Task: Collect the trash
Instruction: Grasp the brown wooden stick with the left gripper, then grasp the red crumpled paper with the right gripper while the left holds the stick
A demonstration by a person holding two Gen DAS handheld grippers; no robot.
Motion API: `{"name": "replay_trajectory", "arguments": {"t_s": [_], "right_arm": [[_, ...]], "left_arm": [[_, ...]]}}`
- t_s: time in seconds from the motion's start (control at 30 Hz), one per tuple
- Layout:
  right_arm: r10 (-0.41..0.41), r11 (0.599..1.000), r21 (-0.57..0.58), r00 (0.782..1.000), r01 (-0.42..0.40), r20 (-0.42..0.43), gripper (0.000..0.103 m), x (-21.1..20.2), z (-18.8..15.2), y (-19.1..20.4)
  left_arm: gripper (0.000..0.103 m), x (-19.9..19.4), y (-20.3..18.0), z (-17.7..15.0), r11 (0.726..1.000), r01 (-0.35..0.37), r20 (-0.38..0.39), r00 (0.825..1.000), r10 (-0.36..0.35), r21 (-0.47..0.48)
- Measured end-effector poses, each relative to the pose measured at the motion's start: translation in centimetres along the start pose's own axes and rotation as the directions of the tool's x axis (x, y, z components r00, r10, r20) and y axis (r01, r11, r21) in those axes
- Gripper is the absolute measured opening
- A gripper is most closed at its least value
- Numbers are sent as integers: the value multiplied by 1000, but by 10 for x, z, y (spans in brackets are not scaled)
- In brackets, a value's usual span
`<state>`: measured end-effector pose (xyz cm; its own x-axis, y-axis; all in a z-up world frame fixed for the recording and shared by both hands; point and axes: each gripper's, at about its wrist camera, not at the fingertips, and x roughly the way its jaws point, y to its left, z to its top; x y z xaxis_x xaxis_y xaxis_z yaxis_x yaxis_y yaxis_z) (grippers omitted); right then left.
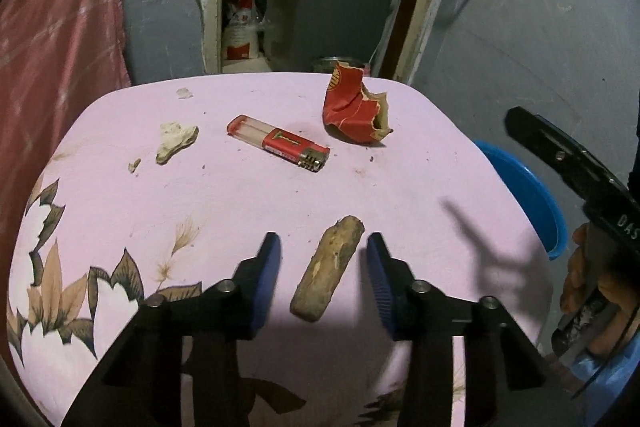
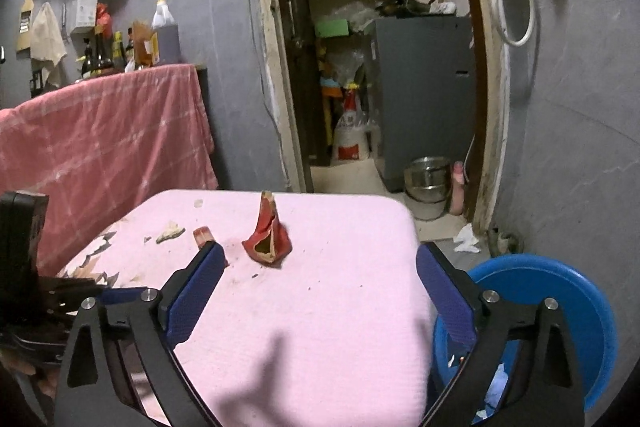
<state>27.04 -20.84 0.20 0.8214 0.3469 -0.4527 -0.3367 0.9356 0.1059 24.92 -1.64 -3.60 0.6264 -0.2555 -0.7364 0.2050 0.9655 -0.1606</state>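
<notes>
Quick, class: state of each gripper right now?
Left gripper: open, stick between its pads, not gripped.
Right gripper: open, holding nothing.

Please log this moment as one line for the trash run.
left tool: open around stick, not gripping | right tool: open, empty | lighter, torn red pack on table

One stick (image 1: 327,269), one lighter (image 1: 279,143), one torn red packet (image 1: 354,111). Two pale scraps (image 1: 175,141), one blue bin (image 2: 560,311).

Left tool (image 1: 324,247) half-spread, right tool (image 2: 320,267) spread wide.
</notes>
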Motion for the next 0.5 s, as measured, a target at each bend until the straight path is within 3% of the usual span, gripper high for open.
{"name": "replay_trajectory", "arguments": {"t_s": [0.23,0.5], "right_arm": [[29,999,17,997,-28,-70,86,21,1,1],[47,999,12,990,-46,-133,76,43,3,6]], "left_arm": [[16,7,-7,2,998,10,-16,1000,-9,61],[15,13,13,12,1000,-15,16,1000,15,-27]]}}
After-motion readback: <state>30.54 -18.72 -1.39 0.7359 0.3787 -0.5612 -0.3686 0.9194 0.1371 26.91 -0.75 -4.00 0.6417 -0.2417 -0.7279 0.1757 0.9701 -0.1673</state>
